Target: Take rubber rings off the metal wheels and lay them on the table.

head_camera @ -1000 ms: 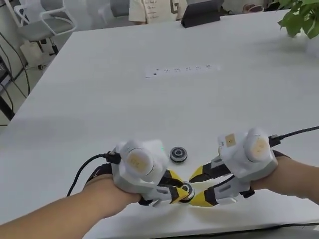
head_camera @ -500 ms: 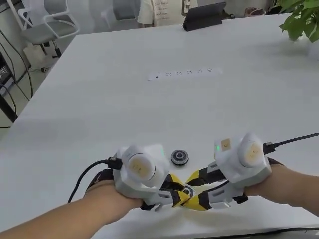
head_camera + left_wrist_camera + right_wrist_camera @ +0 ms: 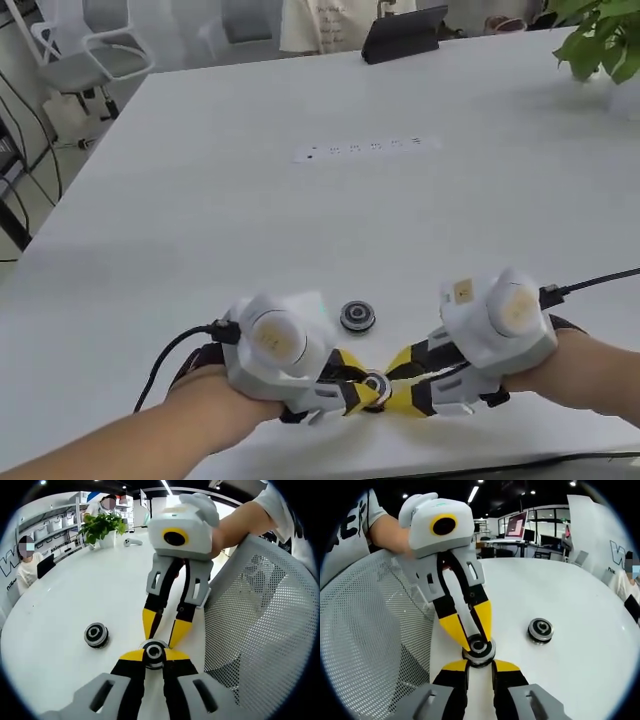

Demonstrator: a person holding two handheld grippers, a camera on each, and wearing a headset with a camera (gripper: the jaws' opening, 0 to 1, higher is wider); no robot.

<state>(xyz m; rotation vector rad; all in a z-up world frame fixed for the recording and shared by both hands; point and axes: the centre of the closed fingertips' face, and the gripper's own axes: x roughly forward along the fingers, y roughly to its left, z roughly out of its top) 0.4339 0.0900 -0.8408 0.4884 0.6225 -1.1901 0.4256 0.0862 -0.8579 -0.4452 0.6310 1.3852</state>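
We held the metal wheel [image 3: 375,383] at the near edge of the table [image 3: 300,220], with its dark rubber ring [image 3: 487,656] on it. The left claw [image 3: 152,655] was closed on the wheel, a yellow tip against either side. The right claw [image 3: 480,666] met it from the opposite side, its tips drawn in onto the rim and gripping it too. Just behind the claws, the second wheel [image 3: 357,315] lay flat on the table, touching neither. We saw a power strip [image 3: 365,148] farther back.
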